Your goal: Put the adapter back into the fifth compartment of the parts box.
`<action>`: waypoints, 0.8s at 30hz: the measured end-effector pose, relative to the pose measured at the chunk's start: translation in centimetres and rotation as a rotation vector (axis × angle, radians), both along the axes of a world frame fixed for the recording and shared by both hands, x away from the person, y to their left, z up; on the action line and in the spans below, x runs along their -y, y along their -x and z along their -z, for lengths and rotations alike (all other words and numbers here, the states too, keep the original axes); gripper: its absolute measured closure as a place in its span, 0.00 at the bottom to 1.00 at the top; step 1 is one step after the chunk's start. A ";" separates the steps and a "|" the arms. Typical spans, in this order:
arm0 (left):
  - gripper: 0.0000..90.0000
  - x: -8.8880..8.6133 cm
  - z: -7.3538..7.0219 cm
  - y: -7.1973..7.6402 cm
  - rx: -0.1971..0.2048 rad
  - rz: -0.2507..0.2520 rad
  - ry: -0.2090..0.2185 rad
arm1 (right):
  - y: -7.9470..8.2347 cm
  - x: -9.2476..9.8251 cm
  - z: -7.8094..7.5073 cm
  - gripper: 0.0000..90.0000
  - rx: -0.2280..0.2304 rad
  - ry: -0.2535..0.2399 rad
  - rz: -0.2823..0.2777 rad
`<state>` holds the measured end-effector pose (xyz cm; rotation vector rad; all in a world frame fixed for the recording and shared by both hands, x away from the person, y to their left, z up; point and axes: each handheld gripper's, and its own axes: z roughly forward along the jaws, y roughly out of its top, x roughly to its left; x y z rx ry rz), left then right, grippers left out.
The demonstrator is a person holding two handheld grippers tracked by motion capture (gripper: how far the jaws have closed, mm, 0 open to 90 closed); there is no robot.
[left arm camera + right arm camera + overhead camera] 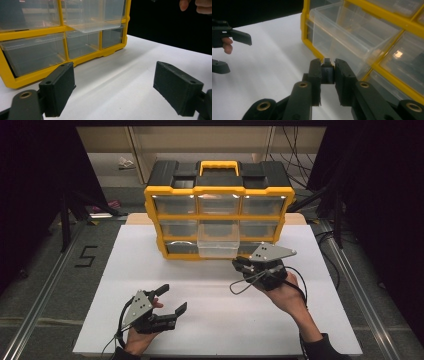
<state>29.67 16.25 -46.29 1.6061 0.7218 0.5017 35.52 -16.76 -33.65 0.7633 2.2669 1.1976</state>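
Note:
A yellow and black drawer organizer (218, 216) with clear drawers stands at the back of the white table (150, 270). Its middle clear drawer (217, 242) is pulled out, as the right gripper view (342, 32) and the left gripper view (95, 15) also show. My right gripper (239, 265) hovers just in front of and below that drawer. It (327, 72) is shut on a small black plug-like piece (328, 73) with a silver tip. My left gripper (174, 298) rests near the table's front left, open and holding nothing (117, 87).
The organizer's black lid carries a yellow handle (218, 167). Dark curtains flank the table, and cables and a metal rail (350, 270) run along the floor at the right. A shelf unit (200, 142) stands behind the organizer.

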 end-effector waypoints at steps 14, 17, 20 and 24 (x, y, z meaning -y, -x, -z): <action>0.19 0.0 0.0 0.0 0.000 0.001 -0.003 | -1.2 -0.7 -1.5 0.85 0.019 -0.013 -0.009; 0.19 0.1 0.0 0.3 -0.029 0.000 0.017 | -1.5 -0.9 -2.0 0.85 0.028 -0.012 -0.009; 0.19 0.0 0.0 0.1 0.002 0.003 -0.001 | -1.9 -1.1 -2.3 0.85 0.034 -0.014 -0.001; 0.19 0.0 0.0 0.2 0.002 0.005 -0.001 | -2.5 -1.2 -2.7 0.85 0.039 -0.017 0.009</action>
